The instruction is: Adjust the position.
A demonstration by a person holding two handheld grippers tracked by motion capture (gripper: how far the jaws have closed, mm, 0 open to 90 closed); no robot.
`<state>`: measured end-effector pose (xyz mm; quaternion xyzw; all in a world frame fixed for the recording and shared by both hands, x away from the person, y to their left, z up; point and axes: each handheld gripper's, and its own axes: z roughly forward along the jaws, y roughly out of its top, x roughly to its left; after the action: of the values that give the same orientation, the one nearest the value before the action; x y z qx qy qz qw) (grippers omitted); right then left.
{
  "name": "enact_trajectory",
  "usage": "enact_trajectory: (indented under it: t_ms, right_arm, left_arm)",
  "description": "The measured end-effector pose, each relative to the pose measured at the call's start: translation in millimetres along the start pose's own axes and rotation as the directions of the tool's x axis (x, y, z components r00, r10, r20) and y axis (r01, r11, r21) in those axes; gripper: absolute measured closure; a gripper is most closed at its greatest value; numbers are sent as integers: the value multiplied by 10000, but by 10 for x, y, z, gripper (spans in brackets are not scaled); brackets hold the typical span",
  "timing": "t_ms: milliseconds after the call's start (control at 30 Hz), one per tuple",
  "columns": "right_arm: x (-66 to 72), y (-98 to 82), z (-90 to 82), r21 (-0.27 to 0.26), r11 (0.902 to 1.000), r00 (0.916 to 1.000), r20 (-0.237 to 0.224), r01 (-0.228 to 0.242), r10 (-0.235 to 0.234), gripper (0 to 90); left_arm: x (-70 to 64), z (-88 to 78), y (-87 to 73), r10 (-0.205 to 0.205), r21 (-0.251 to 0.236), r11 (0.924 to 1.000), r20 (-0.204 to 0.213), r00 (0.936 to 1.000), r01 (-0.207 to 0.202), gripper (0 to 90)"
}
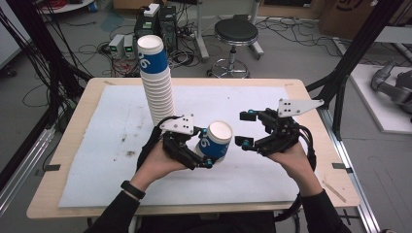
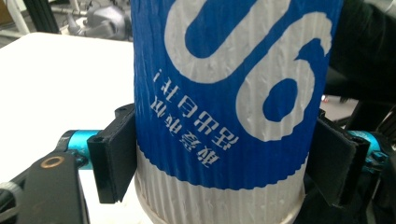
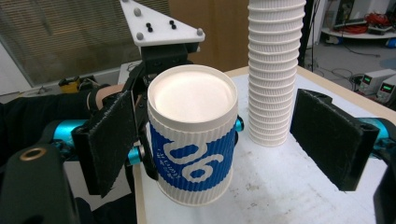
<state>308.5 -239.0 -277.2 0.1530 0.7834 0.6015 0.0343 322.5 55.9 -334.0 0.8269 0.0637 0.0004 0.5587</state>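
Observation:
A blue-and-white ribbed paper cup (image 1: pixel 216 141) hangs just above the white mat, tilted a little, its round white end turned up and toward the right. My left gripper (image 1: pixel 206 148) is shut on it, and in the left gripper view the two black pads (image 2: pixel 114 154) press on the cup (image 2: pixel 229 93) from both sides. My right gripper (image 1: pixel 247 128) stands open just right of the cup, not touching it. In the right gripper view its pads (image 3: pixel 331 135) stand wide apart, with the cup (image 3: pixel 194 140) a short way beyond them. A tall stack of like cups (image 1: pixel 155 82) stands behind the left hand.
A white mat (image 1: pixel 252 102) covers most of the wooden table (image 1: pixel 73 121). Black frame posts (image 1: pixel 347 58) rise at the table's right and left. Beyond the far edge are a black stool (image 1: pixel 236 31), electronics boxes (image 1: pixel 121 46) and cables on the floor.

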Motion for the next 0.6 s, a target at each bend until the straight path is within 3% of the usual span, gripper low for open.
enact_trajectory:
  t_ms: [267, 600]
  right_arm:
    - [23, -8, 109, 458, 9989, 9999, -55, 94, -92, 151]
    - [70, -24, 270, 1029, 9944, 9994, -270, 221, -194, 152]
  left_arm:
    - [-28, -3, 37, 175, 922, 9956, -90, 9998, -166, 210]
    - [-78, 54, 77, 449, 1562, 9869, -183, 9988, -415, 216]
